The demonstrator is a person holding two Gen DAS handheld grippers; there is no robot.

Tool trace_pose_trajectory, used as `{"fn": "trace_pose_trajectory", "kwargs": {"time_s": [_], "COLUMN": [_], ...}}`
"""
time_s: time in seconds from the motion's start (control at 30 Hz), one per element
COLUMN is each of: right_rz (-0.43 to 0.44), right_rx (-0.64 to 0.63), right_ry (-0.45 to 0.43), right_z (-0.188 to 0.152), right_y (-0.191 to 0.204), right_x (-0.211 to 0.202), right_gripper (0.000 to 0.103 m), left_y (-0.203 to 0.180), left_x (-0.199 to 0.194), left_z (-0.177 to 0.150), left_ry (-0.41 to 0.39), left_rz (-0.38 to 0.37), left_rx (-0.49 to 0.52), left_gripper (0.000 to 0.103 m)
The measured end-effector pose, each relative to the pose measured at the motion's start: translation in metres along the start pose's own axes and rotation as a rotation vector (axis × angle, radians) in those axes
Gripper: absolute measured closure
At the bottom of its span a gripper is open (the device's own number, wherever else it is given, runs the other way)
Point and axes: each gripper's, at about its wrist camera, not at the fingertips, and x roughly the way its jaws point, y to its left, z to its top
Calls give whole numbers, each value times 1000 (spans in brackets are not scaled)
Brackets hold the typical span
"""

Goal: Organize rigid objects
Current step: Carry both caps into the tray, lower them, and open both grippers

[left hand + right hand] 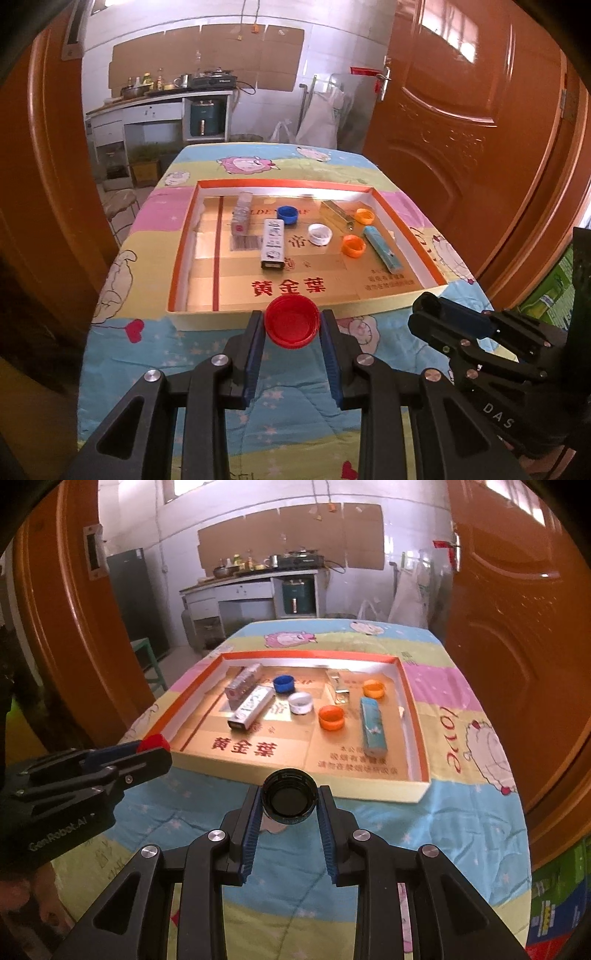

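A red cap [291,322] was held between the pads of the left claw [291,325], its hollow side turned toward the camera, just short of the near wall of the shallow cardboard tray [177,273] on the quilt-covered bench [122,280]. A black cap [289,798] was pinched in the same way by the right claw [289,801], also just before the tray's near edge. Both claws were narrowed to the width of a cap, and each cap was gripped only at its rim.

Already laid in the tray were a blue cap [287,215], a white cap [320,234], two orange caps [353,246], and several small boxes, among them a white box [272,248] and a teal box [382,248].

The thin ribbed rims were judged the likeliest trouble: a cap could be squeezed out sideways and dropped onto the quilt. If carried too low, a cap could be knocked against the tray wall. A careless release could send it rolling into the sorted pieces.
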Motion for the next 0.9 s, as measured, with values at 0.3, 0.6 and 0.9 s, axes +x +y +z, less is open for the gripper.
{"fn": "trace_pose_trajectory", "kwargs": {"time_s": [0.3, 0.6, 0.9], "right_rz": [20, 22, 34], "right_rx": [-20, -18, -23], "right_ry": [-8, -1, 5], "right_z": [16, 28, 46], "right_y": [3, -2, -5], "right_x": [7, 19, 39], "right_gripper": [73, 73, 73], "left_y": [8, 17, 28], "left_x": [10, 22, 38], "left_z": [6, 20, 36], "left_ry": [10, 15, 21], "left_rz": [16, 18, 31], "left_rx": [-14, -27, -41], "left_gripper": [72, 72, 72]}}
